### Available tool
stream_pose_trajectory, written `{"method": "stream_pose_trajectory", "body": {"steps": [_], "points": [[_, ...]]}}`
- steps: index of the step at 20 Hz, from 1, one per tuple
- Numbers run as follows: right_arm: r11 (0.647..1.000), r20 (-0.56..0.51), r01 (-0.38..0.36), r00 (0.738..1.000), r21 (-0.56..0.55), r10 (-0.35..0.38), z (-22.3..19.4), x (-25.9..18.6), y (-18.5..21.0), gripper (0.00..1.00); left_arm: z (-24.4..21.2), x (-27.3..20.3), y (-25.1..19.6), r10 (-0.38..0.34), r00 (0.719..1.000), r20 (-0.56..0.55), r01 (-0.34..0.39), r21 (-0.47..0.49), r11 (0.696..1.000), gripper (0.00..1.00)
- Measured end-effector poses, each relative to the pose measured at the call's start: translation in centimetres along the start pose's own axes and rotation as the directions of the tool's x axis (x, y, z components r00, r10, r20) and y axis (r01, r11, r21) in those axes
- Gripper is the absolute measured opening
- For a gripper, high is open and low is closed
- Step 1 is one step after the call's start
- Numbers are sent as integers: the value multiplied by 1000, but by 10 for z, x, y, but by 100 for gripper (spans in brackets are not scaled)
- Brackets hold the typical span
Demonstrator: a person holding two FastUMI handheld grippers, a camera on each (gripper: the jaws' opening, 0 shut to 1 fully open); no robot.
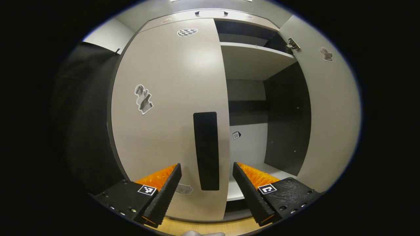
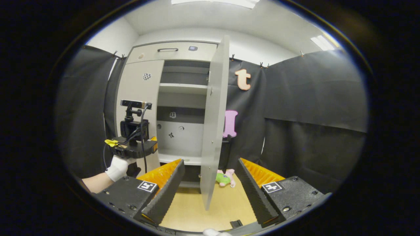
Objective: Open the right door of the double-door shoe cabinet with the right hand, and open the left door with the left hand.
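Observation:
The grey shoe cabinet's left door (image 1: 170,108) stands closed, with a black vertical handle strip (image 1: 206,150) near its right edge. My left gripper (image 1: 206,178) is open just in front of that strip, one finger on each side, not touching it. The right door (image 1: 331,108) is swung wide open, showing shelves (image 1: 252,59) inside. In the right gripper view the open right door (image 2: 213,121) is seen nearly edge-on, and my right gripper (image 2: 210,177) is open and empty, back from it. The left gripper (image 2: 134,147), held by a gloved hand (image 2: 118,167), hovers at the closed left door (image 2: 139,95).
A drawer with a handle (image 2: 167,49) tops the cabinet. A small pink and green plush toy (image 2: 224,178) lies on the wooden floor (image 2: 210,209) beside the cabinet base. Black cloth walls (image 2: 315,124) close in both sides.

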State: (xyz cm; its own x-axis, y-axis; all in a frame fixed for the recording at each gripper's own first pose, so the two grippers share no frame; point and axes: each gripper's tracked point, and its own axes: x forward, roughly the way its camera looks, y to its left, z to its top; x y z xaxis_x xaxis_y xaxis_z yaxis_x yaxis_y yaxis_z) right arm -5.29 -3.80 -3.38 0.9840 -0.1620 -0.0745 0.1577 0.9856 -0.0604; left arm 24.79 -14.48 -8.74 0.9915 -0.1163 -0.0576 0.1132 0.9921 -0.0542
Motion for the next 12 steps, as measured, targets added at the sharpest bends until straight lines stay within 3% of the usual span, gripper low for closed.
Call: {"method": "stream_pose_trajectory", "body": {"steps": [2,3,6,7,8,9,10,11,12], "points": [[1000,-5,1,1000,-5,-1,0,0,1,100,2,6,2,6,1000,4,-6,-7,1000,92],[1000,-4,-1,1000,-7,1,0,0,1,100,3,9,2,5,1000,5,-5,-15,1000,81],[1000,4,-2,1000,-20,2,2,2,0,100,7,14,3,3,1000,12,-3,-33,999,72],[1000,5,-6,1000,-20,6,3,3,1,100,9,13,1,-9,1000,13,9,-28,1000,59],[1000,4,-10,1000,-21,11,4,6,2,100,9,15,-2,-19,1000,14,19,-24,1000,62],[1000,4,-15,1000,-23,15,5,10,4,100,10,15,-4,-19,1000,20,19,-12,1000,53],[1000,2,-18,1000,-24,18,8,20,7,100,10,11,-3,-12,1000,23,12,9,1000,36],[999,1,-21,1000,-24,21,10,26,10,100,10,17,-3,-15,1000,27,14,17,1000,42],[999,0,-24,1000,-22,24,8,25,11,100,8,19,-2,-15,1000,23,15,18,1000,37]]}}
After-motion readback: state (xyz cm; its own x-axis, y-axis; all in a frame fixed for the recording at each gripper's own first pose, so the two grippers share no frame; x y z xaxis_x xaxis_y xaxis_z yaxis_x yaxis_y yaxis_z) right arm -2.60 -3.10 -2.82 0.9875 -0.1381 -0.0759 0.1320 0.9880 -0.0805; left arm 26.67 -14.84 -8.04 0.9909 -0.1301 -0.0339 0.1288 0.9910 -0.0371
